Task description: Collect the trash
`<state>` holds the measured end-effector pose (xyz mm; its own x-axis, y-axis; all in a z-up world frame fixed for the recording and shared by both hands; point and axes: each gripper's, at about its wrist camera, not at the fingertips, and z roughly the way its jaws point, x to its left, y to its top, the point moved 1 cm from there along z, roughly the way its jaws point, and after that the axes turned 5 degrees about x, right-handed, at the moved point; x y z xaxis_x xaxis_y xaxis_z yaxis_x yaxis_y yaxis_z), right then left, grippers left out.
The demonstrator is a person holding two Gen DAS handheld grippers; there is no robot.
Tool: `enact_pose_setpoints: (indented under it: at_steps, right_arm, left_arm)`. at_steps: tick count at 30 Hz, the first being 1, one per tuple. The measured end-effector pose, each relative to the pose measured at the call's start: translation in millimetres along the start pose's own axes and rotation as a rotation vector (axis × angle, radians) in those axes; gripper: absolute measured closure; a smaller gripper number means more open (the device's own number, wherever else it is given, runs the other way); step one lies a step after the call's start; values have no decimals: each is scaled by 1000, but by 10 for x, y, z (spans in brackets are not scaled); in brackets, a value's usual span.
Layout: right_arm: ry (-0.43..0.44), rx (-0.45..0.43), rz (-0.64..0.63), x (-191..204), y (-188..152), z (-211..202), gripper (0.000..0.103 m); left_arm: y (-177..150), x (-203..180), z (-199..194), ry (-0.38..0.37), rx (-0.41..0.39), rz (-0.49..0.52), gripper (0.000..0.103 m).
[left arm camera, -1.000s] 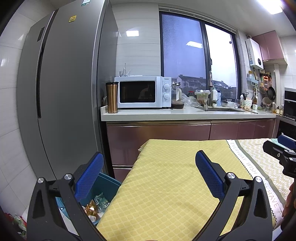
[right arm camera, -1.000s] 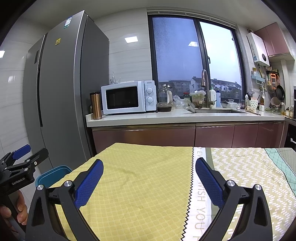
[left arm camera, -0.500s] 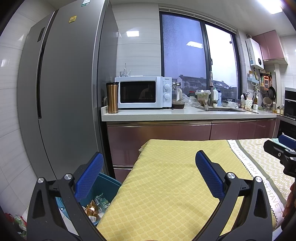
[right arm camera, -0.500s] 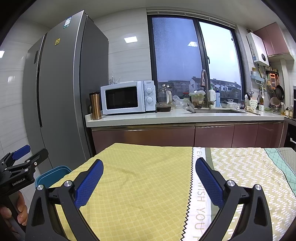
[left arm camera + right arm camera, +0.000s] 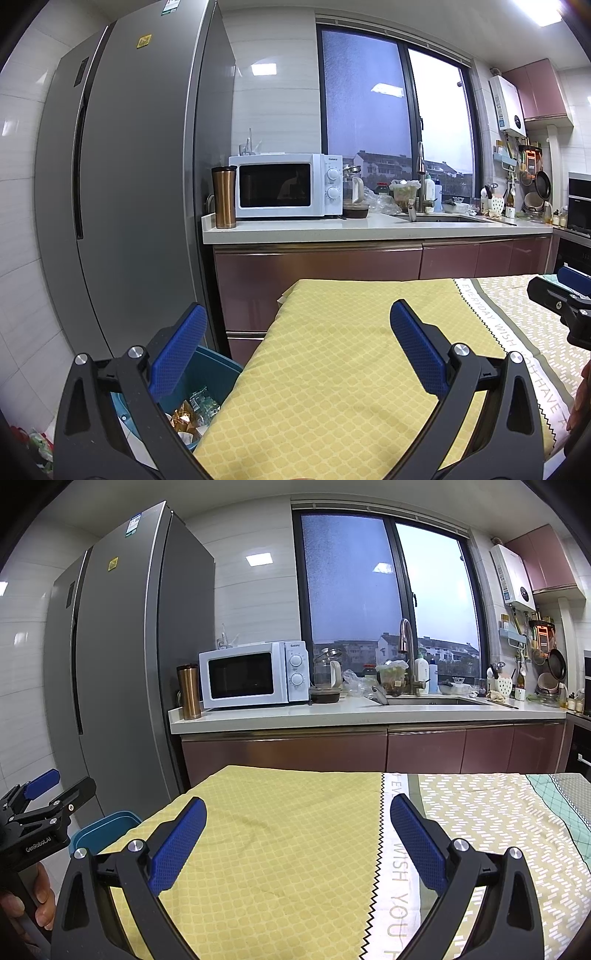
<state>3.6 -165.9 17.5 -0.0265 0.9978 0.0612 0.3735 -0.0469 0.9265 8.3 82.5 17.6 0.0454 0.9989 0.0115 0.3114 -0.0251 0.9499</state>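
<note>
"What were your tongs doing?"

"My left tongs (image 5: pixel 295 343) and right tongs (image 5: pixel 295 830) were wide and held nothing. The trash (image 5: pixel 194 410) lay in the blue bin (image 5: pixel 218 365) beside the table (image 5: pixel 332 369)."

"What next?"

"I think I looked for more."

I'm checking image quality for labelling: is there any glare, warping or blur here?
Left wrist view: ceiling lights glare on the window, the fridge bows from fisheye, and all is sharp. Right wrist view: the same window glare, the counter curves, no blur.
</note>
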Motion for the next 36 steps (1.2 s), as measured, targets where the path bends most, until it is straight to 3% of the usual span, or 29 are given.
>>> enact_pose_setpoints:
  at_steps: [25,31,36]
  right_arm:
    - [-8,4,9,-12,-18,-15,7]
    - [-16,5,13,-30,-17,-3,7]
    - [-27,23,16,-91,-28,49,7]
  left_arm:
    - [13,-1,41,-8,1,7,5]
    - [-6,-53,117,-47,1,32,5]
    - [-32,-146,335,-89,79,38,5]
